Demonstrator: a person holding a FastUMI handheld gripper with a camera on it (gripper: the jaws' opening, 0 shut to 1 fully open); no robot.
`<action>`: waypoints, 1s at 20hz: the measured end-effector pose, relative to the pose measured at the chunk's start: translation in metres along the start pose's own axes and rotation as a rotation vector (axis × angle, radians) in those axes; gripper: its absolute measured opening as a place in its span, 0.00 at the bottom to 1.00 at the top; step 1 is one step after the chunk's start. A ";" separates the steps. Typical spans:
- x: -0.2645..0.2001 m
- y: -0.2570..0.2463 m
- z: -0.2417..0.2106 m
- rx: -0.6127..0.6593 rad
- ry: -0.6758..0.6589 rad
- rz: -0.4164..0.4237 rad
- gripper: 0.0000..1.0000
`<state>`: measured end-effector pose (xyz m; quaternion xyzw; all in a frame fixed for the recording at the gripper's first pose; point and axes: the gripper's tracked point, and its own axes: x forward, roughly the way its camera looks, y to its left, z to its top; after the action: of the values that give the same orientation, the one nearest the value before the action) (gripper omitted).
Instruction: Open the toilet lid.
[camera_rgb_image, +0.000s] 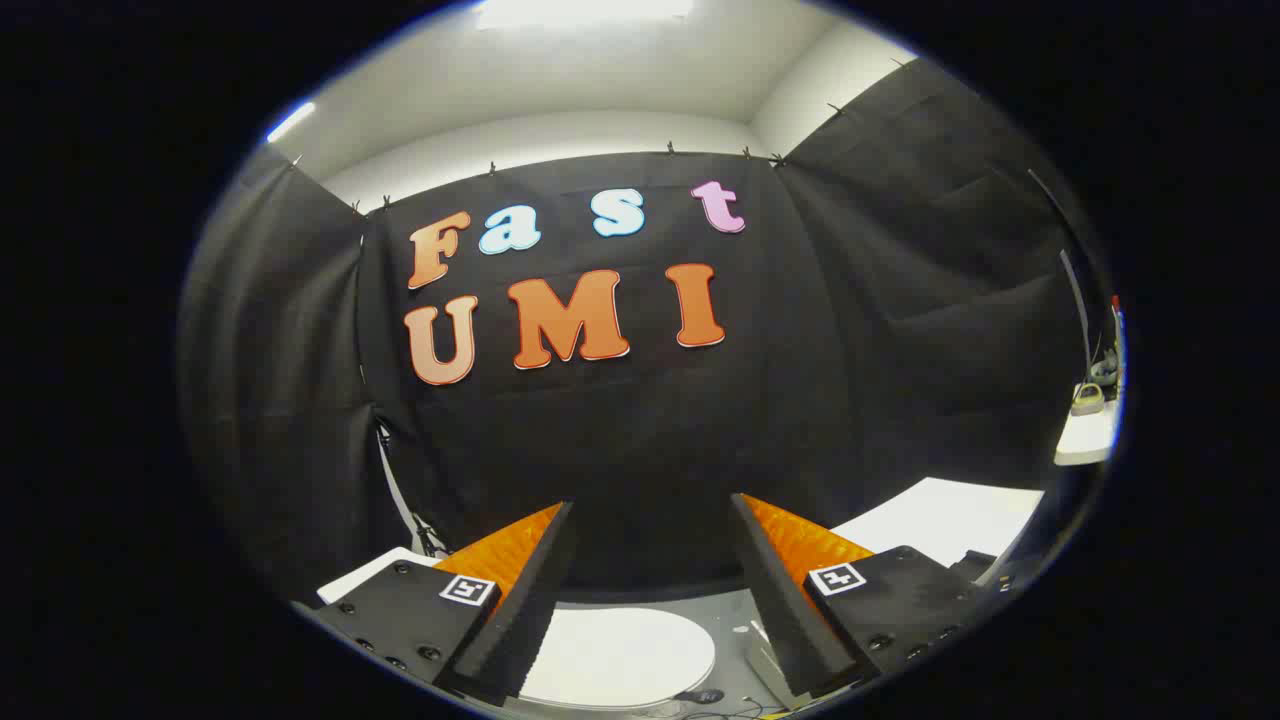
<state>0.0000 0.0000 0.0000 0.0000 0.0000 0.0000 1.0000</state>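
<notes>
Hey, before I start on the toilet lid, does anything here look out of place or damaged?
Nothing stands out. The white toilet lid lies flat and closed below the gripper, whose fingers are spread open with nothing between them. The black cloth wall hangs creased but intact.

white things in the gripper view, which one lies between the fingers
The round toilet lid, lying flat and closed, low between the open gripper fingers. The flat white tabletop lies beyond the right finger.

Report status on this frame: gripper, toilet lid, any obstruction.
Gripper open, fingers spread, holding nothing, aimed at the black cloth wall. Toilet lid white, lying flat and closed, low between the fingers, untouched. Nothing seen in the way.
</notes>
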 end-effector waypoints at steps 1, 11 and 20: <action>0.006 0.000 -0.002 -0.019 0.006 0.000 0.98; 0.017 0.016 -0.017 -0.021 0.062 0.049 0.98; 0.015 0.023 -0.012 -0.013 0.041 0.063 0.98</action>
<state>0.0145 0.0226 -0.0124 -0.0064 0.0206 0.0313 0.9993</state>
